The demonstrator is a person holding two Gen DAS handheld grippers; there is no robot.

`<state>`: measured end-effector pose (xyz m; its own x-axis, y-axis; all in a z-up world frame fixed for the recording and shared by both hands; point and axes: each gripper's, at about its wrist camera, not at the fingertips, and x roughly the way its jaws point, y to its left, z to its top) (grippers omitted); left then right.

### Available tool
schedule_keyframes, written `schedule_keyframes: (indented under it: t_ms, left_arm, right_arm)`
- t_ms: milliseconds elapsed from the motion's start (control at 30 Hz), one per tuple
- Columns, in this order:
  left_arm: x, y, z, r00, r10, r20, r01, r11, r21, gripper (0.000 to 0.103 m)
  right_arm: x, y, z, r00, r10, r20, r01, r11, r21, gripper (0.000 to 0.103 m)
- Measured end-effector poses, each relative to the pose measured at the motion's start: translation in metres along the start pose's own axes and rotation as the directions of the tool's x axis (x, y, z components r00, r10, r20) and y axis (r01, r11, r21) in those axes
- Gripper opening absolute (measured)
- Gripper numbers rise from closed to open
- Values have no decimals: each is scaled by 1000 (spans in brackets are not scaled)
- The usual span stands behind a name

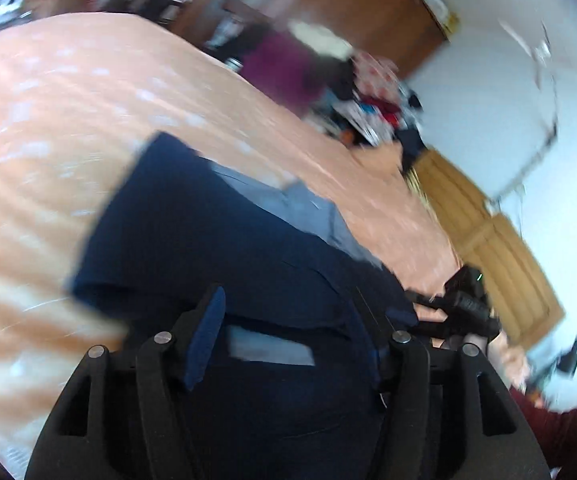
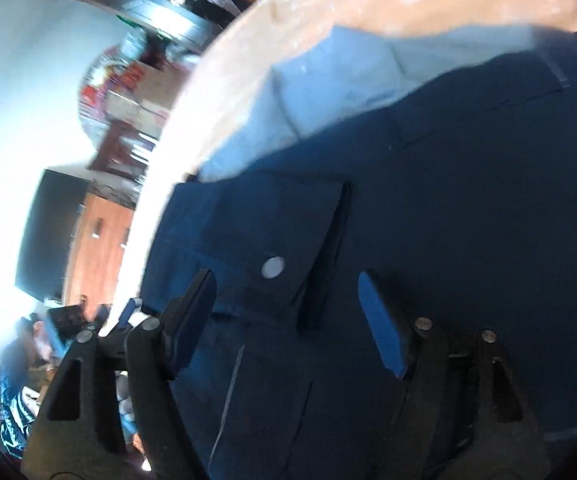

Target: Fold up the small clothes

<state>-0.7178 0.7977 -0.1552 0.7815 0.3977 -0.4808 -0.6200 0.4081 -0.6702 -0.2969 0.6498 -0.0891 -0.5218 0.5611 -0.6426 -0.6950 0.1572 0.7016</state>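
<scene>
Dark navy cotton shorts (image 1: 216,248), with a pale blue lining showing at the pocket openings, fill the space right in front of both cameras. They lie spread on a peach bedspread with faint white dots (image 1: 48,120), toward the bed's near edge, with bare bedspread beyond them up to its far edge.

In the right wrist view a buttoned pocket flap with a silver snap (image 2: 272,267) sits between the fingers, and the pale blue lining (image 2: 328,80) peeks out along the far hem.

Judging by the soft creases and limp edges, the fabric is light, floppy and unbreakable, with doubled seams and hems stiffer than the rest. A pinch on a hem corner or the waistband edge looks best; a grip mid-panel would likely gather only one layer and drag the rest askew.

Left gripper (image 1: 300,336) stands with jaws spread wide over the cloth, nothing clamped between them. Right gripper (image 2: 288,320) is likewise parted, the cloth lying between and under its fingers without being pinched.

Both pictures are smeared, so finer contact cannot be told. Cluttered furniture and a wooden door stand beyond the bed.
</scene>
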Motion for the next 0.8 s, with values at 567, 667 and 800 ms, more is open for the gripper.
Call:
schedule_keyframes:
  t_ms: [567, 667, 800]
  left_arm:
    - [-27, 62, 1, 985, 49, 165, -13, 978, -210, 72]
    - [-29, 70, 0, 985, 57, 165, -16, 971, -237, 73]
    - [-32, 72, -1, 986, 73, 152, -36, 971, -235, 75]
  right_arm:
    - [-65, 14, 28, 985, 5, 173, 4, 998, -55, 1]
    - [-80, 5, 27, 978, -57, 200, 69, 996, -56, 1]
    - [-98, -21, 19, 968, -86, 237, 90, 996, -6, 1]
